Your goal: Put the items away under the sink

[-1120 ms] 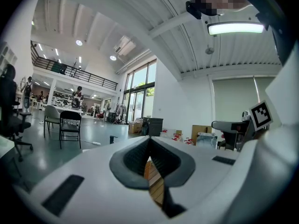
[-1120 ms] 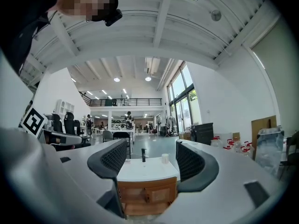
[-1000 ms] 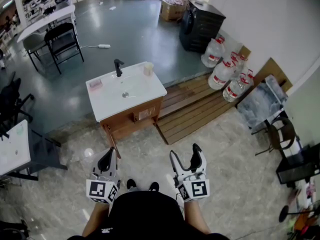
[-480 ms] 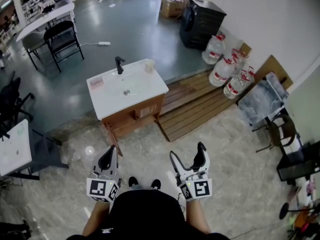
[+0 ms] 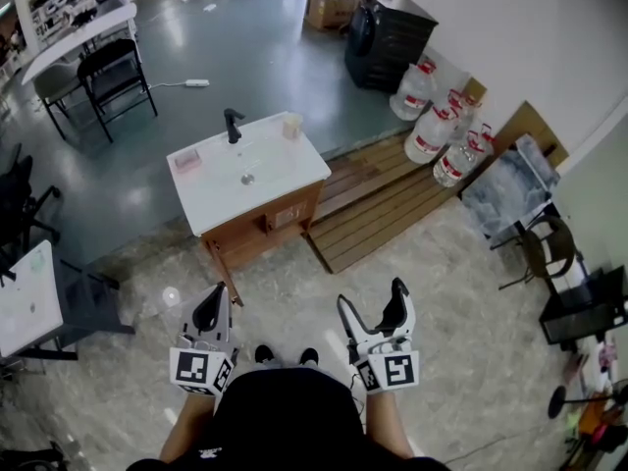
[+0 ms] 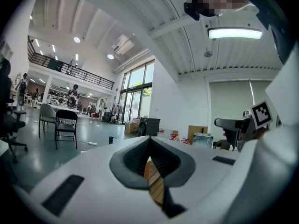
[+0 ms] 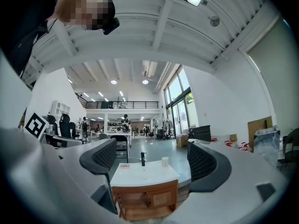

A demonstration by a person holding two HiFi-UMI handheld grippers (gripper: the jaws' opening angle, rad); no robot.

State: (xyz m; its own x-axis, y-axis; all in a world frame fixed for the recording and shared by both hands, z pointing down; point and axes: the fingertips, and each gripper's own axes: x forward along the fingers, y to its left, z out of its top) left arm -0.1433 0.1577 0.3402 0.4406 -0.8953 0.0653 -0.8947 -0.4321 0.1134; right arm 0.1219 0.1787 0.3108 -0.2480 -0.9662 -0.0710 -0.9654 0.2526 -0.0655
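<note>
Right tool [image 5: 372, 298]: jaws have just been opening and now stand spread wide, nothing between them. Left tool [image 5: 214, 300]: jaws pressed together, empty. Probably readying for a first pick, as no item is taken yet. Sink [image 5: 245, 177] stands ahead, well apart from both tools. Cup [image 5: 290, 126] and pink block [image 5: 186, 162] sit on its white top. The wooden cabinet [image 5: 267, 226] below looks closed.

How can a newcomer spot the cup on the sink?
Find the white-topped wooden vanity standing alone on the floor. At its far right corner, right of the black faucet, stands the cup: pale and upright, unlike the flat pink item.
</note>
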